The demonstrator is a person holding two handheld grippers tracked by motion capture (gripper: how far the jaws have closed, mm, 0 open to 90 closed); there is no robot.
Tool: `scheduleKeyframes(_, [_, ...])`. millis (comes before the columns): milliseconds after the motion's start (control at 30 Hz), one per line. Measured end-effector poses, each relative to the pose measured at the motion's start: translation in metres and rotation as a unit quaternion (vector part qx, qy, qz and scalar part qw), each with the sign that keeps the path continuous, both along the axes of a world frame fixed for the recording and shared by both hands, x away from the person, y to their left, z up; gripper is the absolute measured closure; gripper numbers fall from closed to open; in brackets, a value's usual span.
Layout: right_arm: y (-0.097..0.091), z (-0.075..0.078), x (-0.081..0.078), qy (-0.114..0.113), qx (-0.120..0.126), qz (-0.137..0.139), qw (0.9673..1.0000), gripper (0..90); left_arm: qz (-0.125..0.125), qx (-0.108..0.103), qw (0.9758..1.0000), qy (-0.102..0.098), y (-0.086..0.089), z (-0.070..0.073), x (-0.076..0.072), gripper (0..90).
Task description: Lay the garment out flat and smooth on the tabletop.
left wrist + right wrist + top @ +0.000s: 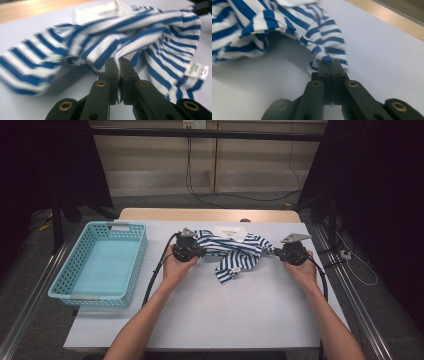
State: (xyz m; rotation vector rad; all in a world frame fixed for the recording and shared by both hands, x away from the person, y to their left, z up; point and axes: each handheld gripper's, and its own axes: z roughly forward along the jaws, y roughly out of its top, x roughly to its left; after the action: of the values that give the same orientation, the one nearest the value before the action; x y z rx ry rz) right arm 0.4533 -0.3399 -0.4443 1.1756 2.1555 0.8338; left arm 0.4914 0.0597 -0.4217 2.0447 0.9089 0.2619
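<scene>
I have my left gripper (117, 65) and right gripper (331, 65) each clamped tight on opposite edges of the striped shirt (234, 251) stretched between them, so I can spread it flat.

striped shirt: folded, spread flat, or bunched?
Bunched. The striped shirt lies crumpled in loose folds on the table, with the left gripper and right gripper each pinching an edge.
</scene>
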Motion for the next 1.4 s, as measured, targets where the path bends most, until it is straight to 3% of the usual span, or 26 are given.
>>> scheduleKeyframes(67, [-0.008, 0.002, 0.000, -0.009, -0.003, -0.016, 0.9998, 90.0, 0.013, -0.001, 0.9999, -0.004, 0.008, 0.004, 0.003, 86.6])
scheduleKeyframes(100, [-0.010, 0.003, 0.000, -0.013, -0.004, -0.026, 0.9996, 90.0, 0.031, -0.021, 0.9993, -0.002, 0.011, 0.004, 0.004, 86.6])
scheduleKeyframes(133, [-0.012, 0.005, 0.000, -0.020, -0.012, -0.031, 0.9992, 90.0, 0.032, -0.014, 0.9994, -0.001, 0.017, 0.006, 0.006, 86.6])
scheduleKeyframes(200, [-0.015, 0.007, -0.002, -0.029, -0.014, -0.046, 0.9984, 89.9, 0.046, -0.032, 0.9984, -0.001, 0.026, 0.007, 0.009, 86.5])
scheduleKeyframes(233, [-0.015, 0.008, -0.002, -0.032, -0.010, -0.042, 0.9986, 89.7, 0.039, -0.021, 0.9990, 0.003, 0.031, 0.009, 0.011, 86.4])
scheduleKeyframes(300, [-0.012, 0.008, -0.002, -0.030, 0.001, -0.037, 0.9989, 84.9, 0.051, -0.041, 0.9978, 0.006, 0.029, 0.007, 0.010, 86.0])
scheduleKeyframes(333, [-0.010, 0.008, -0.002, -0.026, 0.001, -0.027, 0.9993, 82.5, 0.042, -0.016, 0.9990, 0.003, 0.030, 0.007, 0.011, 85.7])
scheduleKeyframes(433, [0.001, 0.010, -0.006, -0.026, 0.005, -0.014, 0.9995, 67.1, 0.048, -0.028, 0.9984, 0.000, 0.026, 0.006, 0.009, 83.8])
scheduleKeyframes(533, [0.009, 0.020, -0.014, -0.039, 0.023, -0.007, 0.9990, 58.4, 0.059, -0.025, 0.9979, -0.001, 0.026, 0.009, 0.006, 70.0])
scheduleKeyframes(567, [0.012, 0.023, -0.017, -0.045, 0.031, -0.006, 0.9985, 57.4, 0.054, -0.015, 0.9984, -0.005, 0.027, 0.011, 0.005, 67.7])
scheduleKeyframes(600, [0.014, 0.025, -0.021, -0.049, 0.041, 0.001, 0.9980, 57.4, 0.057, -0.024, 0.9981, -0.007, 0.027, 0.012, 0.002, 63.9])
scheduleKeyframes(667, [0.018, 0.028, -0.028, -0.049, 0.054, 0.012, 0.9973, 55.9, 0.058, -0.020, 0.9980, -0.018, 0.028, 0.016, -0.004, 60.2])
scheduleKeyframes(733, [0.023, 0.031, -0.037, -0.048, 0.070, 0.017, 0.9963, 54.6, 0.049, -0.026, 0.9981, -0.027, 0.027, 0.018, -0.014, 59.3])
scheduleKeyframes(767, [0.025, 0.031, -0.041, -0.047, 0.081, 0.026, 0.9953, 54.5, 0.026, 0.003, 0.9991, -0.034, 0.030, 0.020, -0.018, 59.4])
scheduleKeyframes(900, [0.036, 0.031, -0.051, -0.036, 0.108, 0.050, 0.9922, 53.8, -0.018, -0.015, 0.9987, -0.045, 0.023, 0.019, -0.036, 66.6])
scheduleKeyframes(1033, [0.055, 0.030, -0.058, -0.031, 0.118, 0.084, 0.9890, 56.0, -0.074, -0.023, 0.9967, -0.024, 0.010, 0.013, -0.050, 71.8])
scheduleKeyframes(1067, [0.058, 0.030, -0.059, -0.029, 0.121, 0.089, 0.9882, 56.6, -0.094, -0.011, 0.9954, -0.016, 0.008, 0.010, -0.052, 72.4])
scheduleKeyframes(1100, [0.063, 0.029, -0.059, -0.027, 0.124, 0.097, 0.9872, 57.3, -0.102, -0.011, 0.9947, -0.009, 0.003, 0.005, -0.054, 73.7])
scheduleKeyframes(1133, [0.069, 0.029, -0.060, -0.024, 0.121, 0.106, 0.9867, 58.3, -0.120, 0.007, 0.9928, 0.000, -0.001, 0.000, -0.055, 74.6])
scheduleKeyframes(1200, [0.082, 0.026, -0.059, -0.018, 0.118, 0.123, 0.9853, 59.6, -0.112, 0.018, 0.9935, 0.012, -0.007, -0.011, -0.055, 74.9])
scheduleKeyframes(1233, [0.086, 0.025, -0.059, -0.015, 0.117, 0.129, 0.9846, 60.6, -0.117, 0.027, 0.9924, 0.024, -0.008, -0.015, -0.052, 74.9])
scheduleKeyframes(1267, [0.092, 0.024, -0.059, -0.012, 0.114, 0.135, 0.9842, 61.0, -0.113, 0.039, 0.9926, 0.023, -0.010, -0.022, -0.048, 74.7])
scheduleKeyframes(1400, [0.114, 0.018, -0.057, 0.001, 0.109, 0.157, 0.9815, 61.5, -0.088, 0.054, 0.9946, 0.015, -0.011, -0.030, -0.039, 69.0])
